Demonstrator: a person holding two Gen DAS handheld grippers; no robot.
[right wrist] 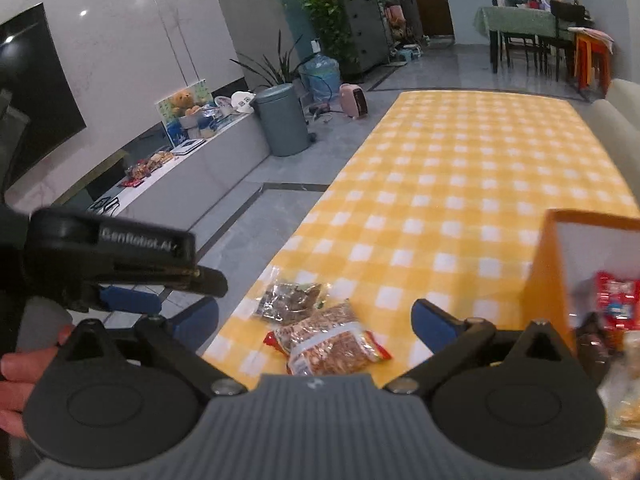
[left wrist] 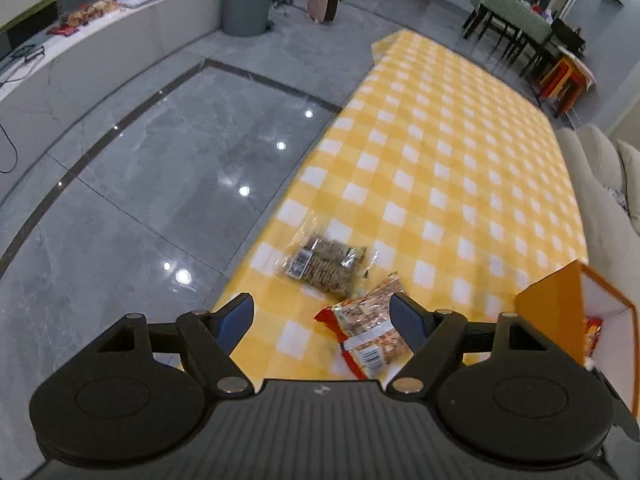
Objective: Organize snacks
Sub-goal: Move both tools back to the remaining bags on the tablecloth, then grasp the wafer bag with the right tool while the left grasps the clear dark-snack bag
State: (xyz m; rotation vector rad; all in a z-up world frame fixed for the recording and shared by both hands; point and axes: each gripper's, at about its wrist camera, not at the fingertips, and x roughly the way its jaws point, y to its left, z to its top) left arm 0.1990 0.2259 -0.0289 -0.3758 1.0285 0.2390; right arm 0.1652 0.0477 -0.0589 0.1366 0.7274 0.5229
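Two snack packets lie on the yellow checked tablecloth (left wrist: 440,152) near its left edge: a clear packet of brown biscuits (left wrist: 326,266) and a red-edged packet of nuts (left wrist: 366,332). Both also show in the right wrist view, the biscuits (right wrist: 290,300) behind the nut packet (right wrist: 332,344). An orange box with a white inside (left wrist: 576,320) stands to the right and holds a red packet (right wrist: 614,304). My left gripper (left wrist: 322,314) is open and empty above the nut packet. My right gripper (right wrist: 316,320) is open and empty, just behind both packets.
The left gripper's body (right wrist: 108,256) shows at the left of the right wrist view. Left of the table is grey tiled floor (left wrist: 160,168), a grey bin (left wrist: 248,0) and a long low counter (left wrist: 100,52). A pale sofa (left wrist: 600,184) borders the table's right side.
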